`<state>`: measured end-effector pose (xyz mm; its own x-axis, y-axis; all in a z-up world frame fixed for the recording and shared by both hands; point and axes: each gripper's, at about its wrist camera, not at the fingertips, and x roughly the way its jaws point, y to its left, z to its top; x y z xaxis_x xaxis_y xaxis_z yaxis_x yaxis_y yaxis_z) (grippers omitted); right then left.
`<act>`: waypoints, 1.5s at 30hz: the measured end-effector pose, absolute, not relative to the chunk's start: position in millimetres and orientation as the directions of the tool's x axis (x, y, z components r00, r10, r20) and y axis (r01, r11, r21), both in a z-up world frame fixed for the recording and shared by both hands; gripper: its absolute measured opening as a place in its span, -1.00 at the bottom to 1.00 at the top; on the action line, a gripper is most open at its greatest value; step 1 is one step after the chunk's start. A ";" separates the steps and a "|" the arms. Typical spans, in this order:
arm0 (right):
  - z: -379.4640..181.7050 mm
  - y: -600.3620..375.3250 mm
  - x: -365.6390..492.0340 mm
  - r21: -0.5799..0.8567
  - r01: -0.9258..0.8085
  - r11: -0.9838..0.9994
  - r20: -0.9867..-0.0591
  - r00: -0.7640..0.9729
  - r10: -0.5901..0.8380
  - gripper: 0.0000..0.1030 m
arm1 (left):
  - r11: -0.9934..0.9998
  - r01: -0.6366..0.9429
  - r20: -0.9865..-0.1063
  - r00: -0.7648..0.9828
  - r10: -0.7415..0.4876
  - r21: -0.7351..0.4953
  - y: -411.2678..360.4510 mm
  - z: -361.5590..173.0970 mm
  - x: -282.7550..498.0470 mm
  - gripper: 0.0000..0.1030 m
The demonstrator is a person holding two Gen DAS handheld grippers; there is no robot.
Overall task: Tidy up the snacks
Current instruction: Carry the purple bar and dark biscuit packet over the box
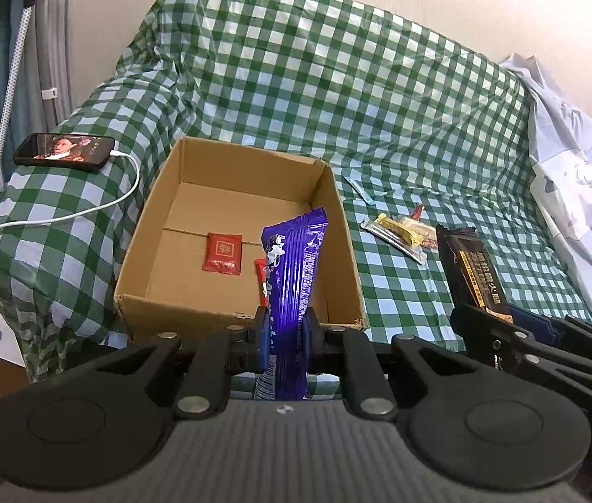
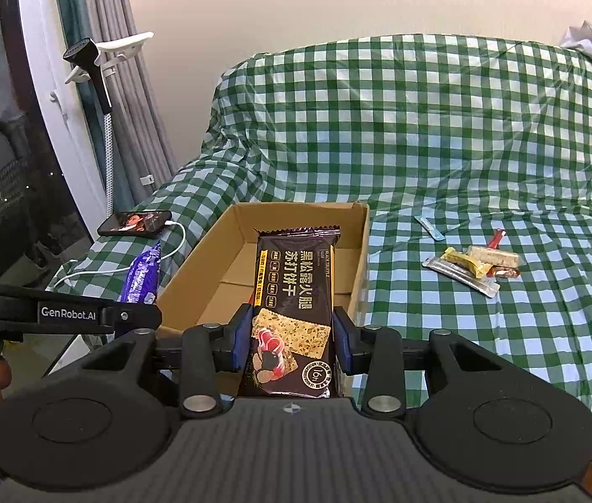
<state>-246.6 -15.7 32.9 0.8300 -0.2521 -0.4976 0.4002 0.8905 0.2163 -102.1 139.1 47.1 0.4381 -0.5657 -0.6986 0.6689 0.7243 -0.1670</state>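
Here both grippers carry a snack toward the cardboard box on the checked sofa cover. The left gripper has its jaws clamped on a purple wrapper, upright over the box's near edge. The right gripper grips a black cracker packet marked "BLACK TRUFFLE" and "16". A red sachet already lies inside; more snacks wait on the cover. The left gripper's arm reads "GenRobot.AI".

Left gripper clamped, right gripper clamped, side by side, level.
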 end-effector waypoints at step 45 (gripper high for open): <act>17.1 -21.8 -212.1 0.159 0.405 0.900 -0.568 0.783 -0.252 -0.20 | 0.765 0.620 -0.736 0.436 -0.518 -0.171 133.7 30.4 -58.2 -0.69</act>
